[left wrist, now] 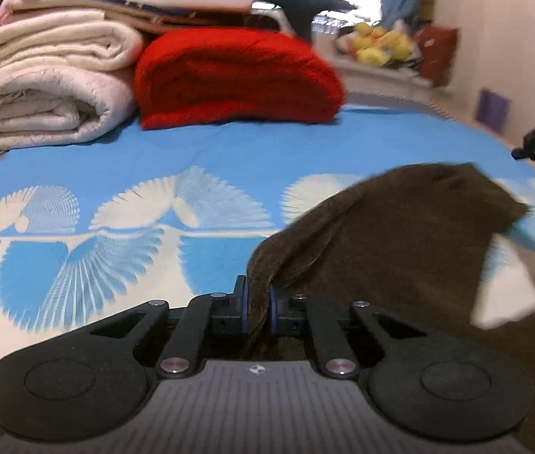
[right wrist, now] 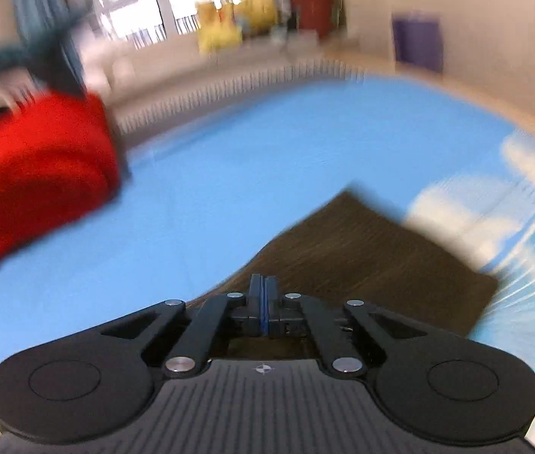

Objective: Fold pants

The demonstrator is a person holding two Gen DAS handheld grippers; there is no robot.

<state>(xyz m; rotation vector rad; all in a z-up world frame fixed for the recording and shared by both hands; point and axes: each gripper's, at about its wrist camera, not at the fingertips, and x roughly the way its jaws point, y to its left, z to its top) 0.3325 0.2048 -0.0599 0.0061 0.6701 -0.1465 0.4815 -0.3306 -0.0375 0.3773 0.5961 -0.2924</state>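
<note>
Left gripper (left wrist: 258, 302) pinches brown pants (left wrist: 400, 227); cloth stretches rightward toward right gripper (right wrist: 263, 304), pads together, grip unclear.

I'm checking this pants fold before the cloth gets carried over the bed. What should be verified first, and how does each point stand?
1. Left gripper pinching the brown pants: ok, cloth bunched between its pads.
2. Right gripper holding the pants: cannot tell, jaws are shut with cloth beneath but none visible between the pads.
3. Cloth lifted off the blue bedsheet: ok on the left side.
4. Bare sheet ahead for laying down: ok.
5. Red blanket and cream quilts apart from the pants: ok.
</note>
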